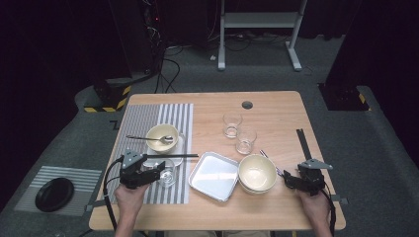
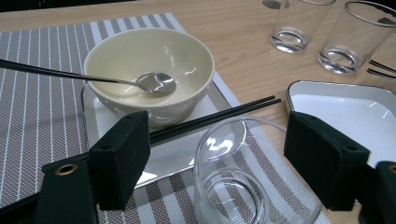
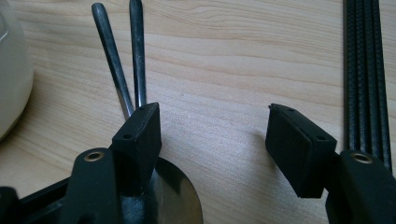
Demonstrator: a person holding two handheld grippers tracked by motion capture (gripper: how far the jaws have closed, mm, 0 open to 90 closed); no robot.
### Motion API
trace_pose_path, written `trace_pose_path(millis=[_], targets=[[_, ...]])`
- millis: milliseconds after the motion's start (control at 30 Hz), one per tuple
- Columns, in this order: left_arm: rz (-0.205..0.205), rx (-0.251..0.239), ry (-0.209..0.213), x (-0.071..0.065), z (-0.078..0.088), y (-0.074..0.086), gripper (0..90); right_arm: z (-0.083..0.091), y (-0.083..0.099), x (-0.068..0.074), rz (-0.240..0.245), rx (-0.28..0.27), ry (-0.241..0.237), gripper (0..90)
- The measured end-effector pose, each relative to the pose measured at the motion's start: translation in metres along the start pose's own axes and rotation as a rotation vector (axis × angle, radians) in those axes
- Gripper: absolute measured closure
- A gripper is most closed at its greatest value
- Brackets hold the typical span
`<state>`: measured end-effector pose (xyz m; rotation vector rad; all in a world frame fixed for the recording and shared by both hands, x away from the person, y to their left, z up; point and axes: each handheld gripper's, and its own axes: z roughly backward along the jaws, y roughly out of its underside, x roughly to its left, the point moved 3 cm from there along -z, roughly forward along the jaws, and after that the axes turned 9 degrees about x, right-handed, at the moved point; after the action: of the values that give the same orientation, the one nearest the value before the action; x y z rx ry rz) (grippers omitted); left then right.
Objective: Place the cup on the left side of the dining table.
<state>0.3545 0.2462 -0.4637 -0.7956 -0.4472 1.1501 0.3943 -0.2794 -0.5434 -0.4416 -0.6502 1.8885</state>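
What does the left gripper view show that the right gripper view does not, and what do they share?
The left gripper view has a clear glass between the left gripper's open jaws, a cream bowl holding a spoon on a small tray, black chopsticks and a striped mat. The right gripper view has the right gripper open over two dark utensil handles and a black strip. Both show the wooden table.

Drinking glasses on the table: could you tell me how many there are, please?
3: one glass on the striped placemat between the open left gripper jaws, and two glasses mid-table.
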Motion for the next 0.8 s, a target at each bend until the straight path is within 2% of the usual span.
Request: trace_pose_path(millis=[33,67,100,133,233,267,300,333,633,733,767,800], targets=[[-0.001,0.003,-0.001,0.000,0.001,0.000,23.4,0.000,0.000,0.000,0.000,0.000,0.000,35.8],[0.021,-0.001,-0.003,0.000,0.001,0.000,23.9,0.000,0.000,0.000,-0.001,0.000,0.000,35.8],[0.001,0.002,-0.002,0.002,0.003,0.000,24.0,0.000,0.000,0.000,0.000,0.000,0.000,35.8],[0.001,0.002,-0.002,0.002,0.003,0.000,24.1,0.000,0.000,0.000,-0.001,0.000,0.000,35.8],[0.016,0.012,0.002,0.003,0.005,0.000,24.3,0.000,0.000,0.000,0.000,0.000,0.000,35.8],[0.026,-0.006,-0.008,0.004,0.005,0.001,24.4,0.000,0.000,0.000,0.000,0.000,0.000,35.8],[0.026,-0.006,-0.008,0.004,0.005,0.001,24.4,0.000,0.000,0.000,0.000,0.000,0.000,35.8],[0.009,-0.004,-0.014,0.006,0.006,0.001,24.4,0.000,0.000,0.000,0.000,0.000,0.000,35.8],[0.007,-0.007,-0.016,0.010,0.008,0.001,24.9,0.000,0.000,0.000,0.000,0.000,0.000,35.8],[0.016,-0.014,-0.017,0.012,0.010,0.002,24.8,0.000,0.000,0.000,0.000,0.000,0.000,35.8],[0.039,-0.014,-0.016,0.011,0.010,0.003,24.8,0.000,0.000,0.000,0.000,0.000,0.000,35.8],[0.036,-0.014,-0.021,0.012,0.010,0.003,25.2,0.000,0.000,0.000,0.001,0.000,0.000,35.8]])
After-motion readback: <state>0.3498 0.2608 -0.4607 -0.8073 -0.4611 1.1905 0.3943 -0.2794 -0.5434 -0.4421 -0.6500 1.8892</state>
